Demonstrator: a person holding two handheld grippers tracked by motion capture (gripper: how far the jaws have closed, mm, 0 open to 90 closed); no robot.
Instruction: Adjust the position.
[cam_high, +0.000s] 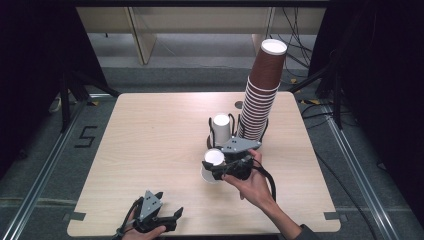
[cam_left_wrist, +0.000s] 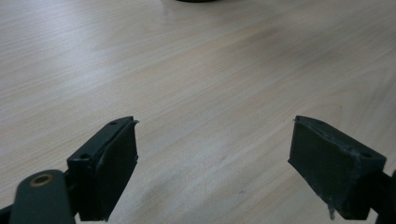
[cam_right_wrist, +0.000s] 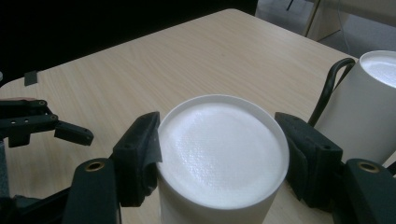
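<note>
Right claw (cam_right_wrist: 219, 144) pads hide white cup's (cam_right_wrist: 223, 154) sides.

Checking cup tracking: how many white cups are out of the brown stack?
2. One white cup is clamped upside down in the right hand-held gripper; the other stands upside down in the black wire holder beside the brown stack.

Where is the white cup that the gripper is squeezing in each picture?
High view: the white cup sits upside down in the right gripper, just right of centre.
Left gripper view: not in it.
Right gripper view: bottom centre, between the jaws.
Shared landmark: the wooden table.
</note>
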